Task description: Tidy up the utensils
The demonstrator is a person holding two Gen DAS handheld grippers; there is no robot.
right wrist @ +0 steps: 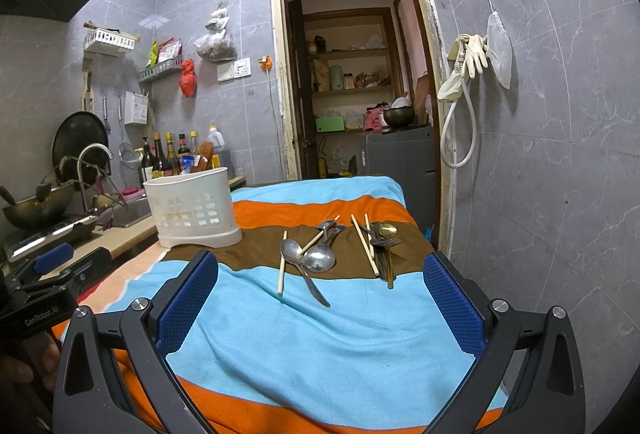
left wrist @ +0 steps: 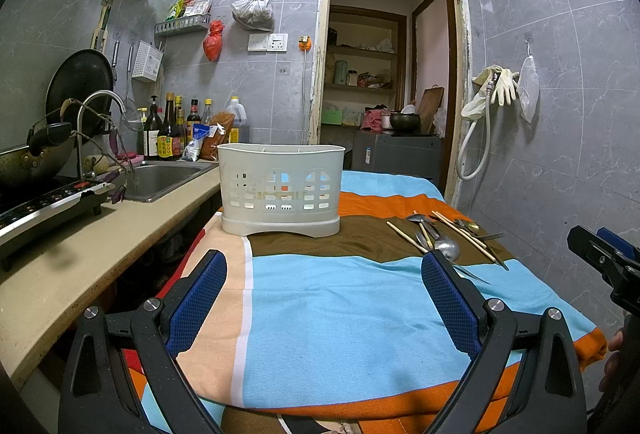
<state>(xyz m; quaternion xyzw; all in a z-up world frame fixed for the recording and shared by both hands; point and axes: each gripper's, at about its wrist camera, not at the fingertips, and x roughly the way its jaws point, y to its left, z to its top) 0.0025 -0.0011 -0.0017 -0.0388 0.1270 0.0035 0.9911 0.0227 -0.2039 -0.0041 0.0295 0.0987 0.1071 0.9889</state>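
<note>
A white plastic utensil holder (left wrist: 280, 189) stands upright on the striped cloth; it also shows at the left in the right wrist view (right wrist: 192, 207). Steel spoons (right wrist: 318, 258), wooden chopsticks (right wrist: 282, 268) and a gold spoon with dark forks (right wrist: 386, 238) lie loose on the brown stripe, right of the holder; the pile also shows in the left wrist view (left wrist: 444, 236). My left gripper (left wrist: 324, 266) is open and empty, short of the holder. My right gripper (right wrist: 320, 266) is open and empty, short of the utensils.
The table with the striped cloth (left wrist: 340, 306) sits beside a beige counter (left wrist: 80, 254) on the left with a sink (left wrist: 160, 177), faucet, induction cooker (left wrist: 44, 205) and wok. Bottles stand behind the sink. A tiled wall (right wrist: 540, 193) is close on the right.
</note>
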